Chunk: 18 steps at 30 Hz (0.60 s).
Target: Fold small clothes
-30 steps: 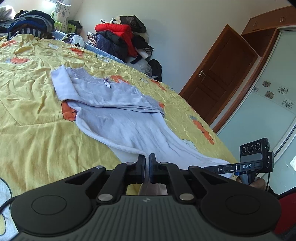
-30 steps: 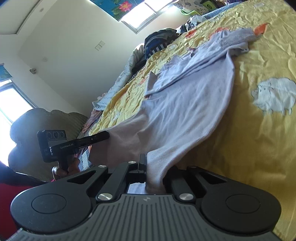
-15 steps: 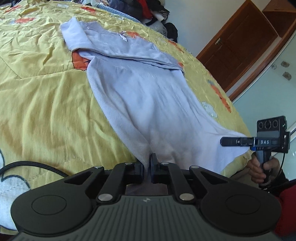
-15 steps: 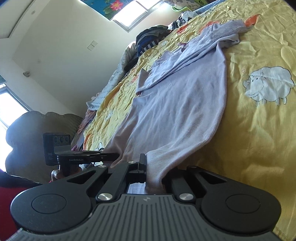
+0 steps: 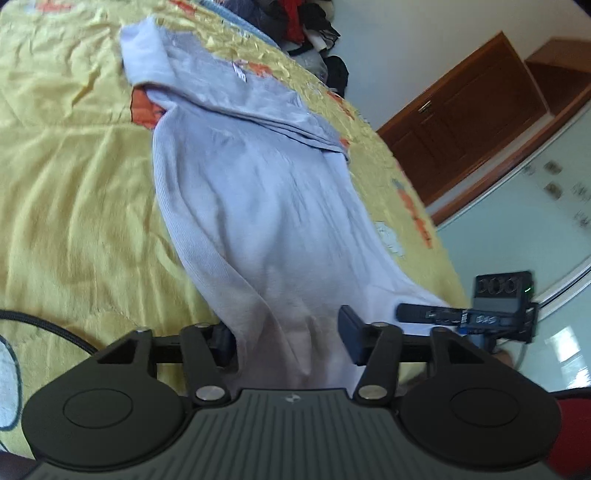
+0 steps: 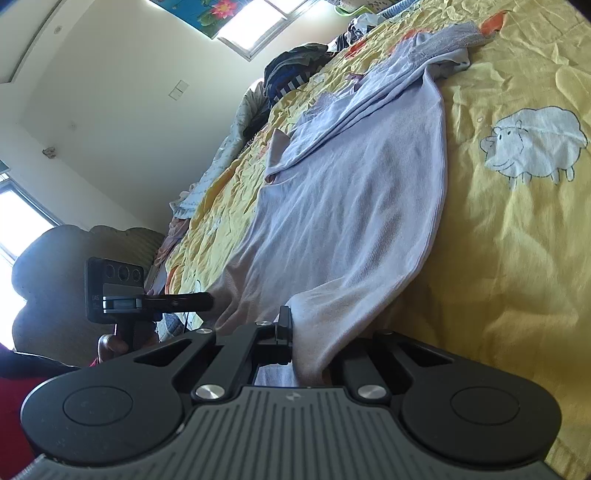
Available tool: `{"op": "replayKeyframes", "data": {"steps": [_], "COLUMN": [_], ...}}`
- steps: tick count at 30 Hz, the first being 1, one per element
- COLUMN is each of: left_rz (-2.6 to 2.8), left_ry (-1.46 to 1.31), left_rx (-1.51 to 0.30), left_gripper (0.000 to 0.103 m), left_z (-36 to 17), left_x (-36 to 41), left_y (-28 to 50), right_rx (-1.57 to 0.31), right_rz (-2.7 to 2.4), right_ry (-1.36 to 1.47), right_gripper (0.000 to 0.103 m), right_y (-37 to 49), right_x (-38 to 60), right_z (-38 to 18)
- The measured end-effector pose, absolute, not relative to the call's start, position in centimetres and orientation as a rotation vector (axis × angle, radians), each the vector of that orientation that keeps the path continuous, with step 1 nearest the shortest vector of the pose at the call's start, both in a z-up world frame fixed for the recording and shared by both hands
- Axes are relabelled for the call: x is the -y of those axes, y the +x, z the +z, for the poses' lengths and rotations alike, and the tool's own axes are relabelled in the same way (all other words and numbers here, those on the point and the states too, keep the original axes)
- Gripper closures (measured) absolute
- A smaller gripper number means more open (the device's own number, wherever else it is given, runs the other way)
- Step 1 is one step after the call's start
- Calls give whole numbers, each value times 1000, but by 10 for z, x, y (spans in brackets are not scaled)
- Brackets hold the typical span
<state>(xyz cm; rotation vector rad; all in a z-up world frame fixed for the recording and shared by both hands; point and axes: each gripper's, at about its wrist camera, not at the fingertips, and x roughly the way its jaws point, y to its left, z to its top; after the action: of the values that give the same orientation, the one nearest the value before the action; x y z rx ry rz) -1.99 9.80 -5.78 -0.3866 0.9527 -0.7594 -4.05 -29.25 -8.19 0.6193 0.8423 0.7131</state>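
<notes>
A pale lilac long-sleeved top point(image 5: 258, 192) lies stretched along the yellow bedspread point(image 5: 74, 184), its upper part folded over at the far end. My left gripper point(image 5: 288, 336) sits low at the near hem. Its jaws are opening, and the cloth lies slack between them without being pressed. My right gripper point(image 6: 299, 339) is shut on the other hem corner of the top point(image 6: 351, 192), which drapes over one finger and hides it. Each gripper shows in the other's view: the right gripper point(image 5: 424, 314) and the left gripper point(image 6: 199, 301), both at the bed's near edge.
A heap of clothes point(image 5: 303, 18) sits past the far side of the bed, with a brown door point(image 5: 461, 122) and a glass wardrobe front point(image 5: 535, 221) to the right. A black cable point(image 5: 37, 321) crosses the bedspread point(image 6: 517, 258) near a sheep print point(image 6: 535, 144).
My left gripper has sunk toward the bed and its jaws have parted, letting the hem go slack. The right gripper has stayed shut on its corner and hardly moved.
</notes>
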Motion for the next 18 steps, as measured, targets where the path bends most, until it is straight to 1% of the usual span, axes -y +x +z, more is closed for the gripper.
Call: {"op": "replayKeyframes", "data": {"steps": [1,5,10,18], "left_rz": [-735,-712,-690,-699], "left_ry": [-335,-318,-233,-229], "left_rx": [-961,-941,-837,-726], "left_gripper": [98,99,99,99], "left_z": [-58,-58,-34,-10], "left_x": [-93,-93,-89,-87], "left_y": [-21,-26,-37,-34], "right_rx": [-843,-846,-840,-790], "right_rz": [713,708,709,737], "right_ry": [620,627,632,629], "right_gripper": [96,96,96,96], "right_y": [-40,-39,-39,-35], "right_x": [293,293,291,290], "right_z": [-82,-83,-82,-67]}}
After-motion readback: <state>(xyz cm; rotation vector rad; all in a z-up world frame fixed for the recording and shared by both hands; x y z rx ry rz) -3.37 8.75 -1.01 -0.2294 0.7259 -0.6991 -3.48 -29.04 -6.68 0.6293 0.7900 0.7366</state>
